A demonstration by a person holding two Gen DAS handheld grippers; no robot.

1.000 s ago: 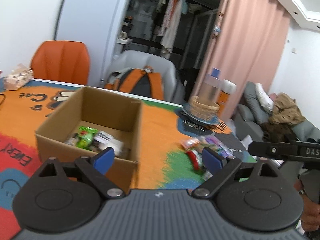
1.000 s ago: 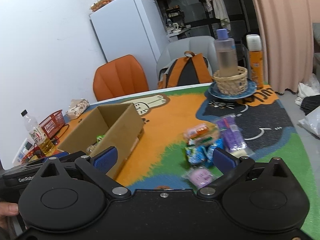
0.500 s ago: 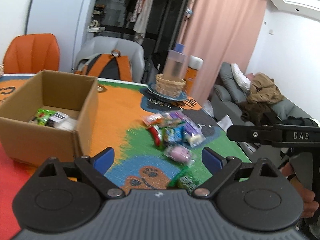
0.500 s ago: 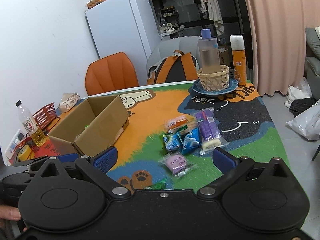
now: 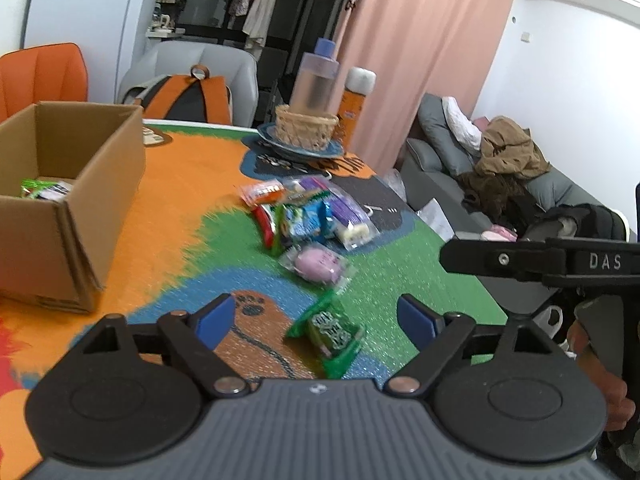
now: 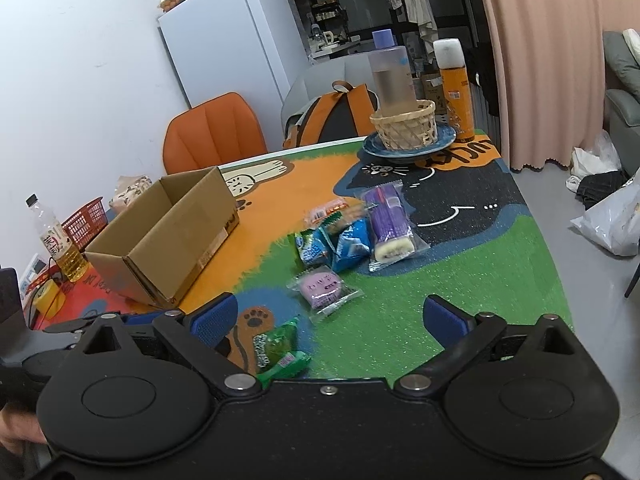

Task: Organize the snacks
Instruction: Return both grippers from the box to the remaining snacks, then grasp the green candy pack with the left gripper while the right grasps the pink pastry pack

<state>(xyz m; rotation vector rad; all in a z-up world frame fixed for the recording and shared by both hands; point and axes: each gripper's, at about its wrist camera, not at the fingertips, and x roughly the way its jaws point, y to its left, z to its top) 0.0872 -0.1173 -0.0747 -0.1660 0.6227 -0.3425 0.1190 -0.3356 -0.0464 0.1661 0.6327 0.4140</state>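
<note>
Left gripper (image 5: 315,316), jaws spread and just narrowing, hangs over a green snack packet (image 5: 330,330), not gripping it. The right gripper (image 6: 328,316) is likewise spread, narrowing, empty. Next likely: pinch the packet, carry it to the cardboard box (image 5: 72,200).

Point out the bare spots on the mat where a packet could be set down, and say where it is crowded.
Free: the orange stretch between the cardboard box and the snack pile; the green strip from the pink packet to the mat's right edge; the black cat patch between the purple packet and the blue plate. Crowded: the snack pile itself, down to the green packet.
</note>
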